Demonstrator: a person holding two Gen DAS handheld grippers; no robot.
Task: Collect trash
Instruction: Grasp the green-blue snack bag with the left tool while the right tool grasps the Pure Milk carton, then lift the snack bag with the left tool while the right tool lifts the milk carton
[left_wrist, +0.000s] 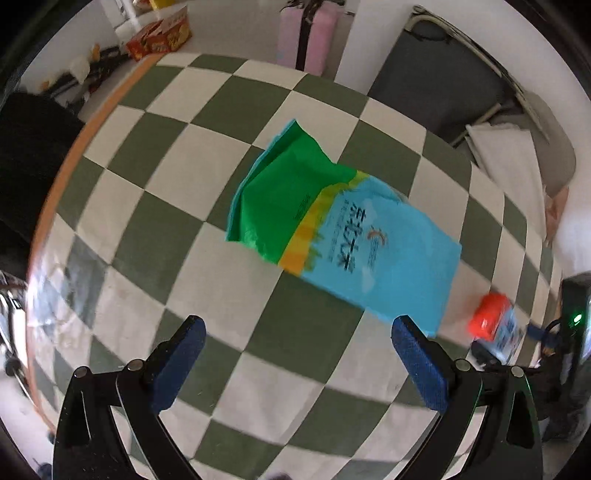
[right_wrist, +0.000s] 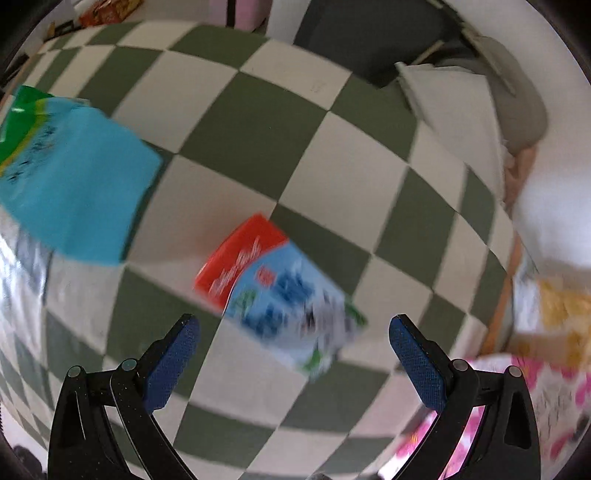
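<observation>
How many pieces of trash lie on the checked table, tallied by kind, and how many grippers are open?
Plastic bags: 1, the blue-green bag
Cartons: 1, the red-topped carton
Open grippers: 2, left gripper and right gripper
Total trash: 2

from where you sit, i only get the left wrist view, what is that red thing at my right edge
Observer: A carton with a red end and blue-and-white print, lying on its side on the checkered table.
Operator: are the right tongs on it
Observer: No. The right tongs are open, and the carton sits ahead between the fingers, untouched.
Operator: anything past it on the right
Observer: Yes, a pink floral bag by the table's right edge. Your left tongs are open too, short of the blue-green bag.
</observation>
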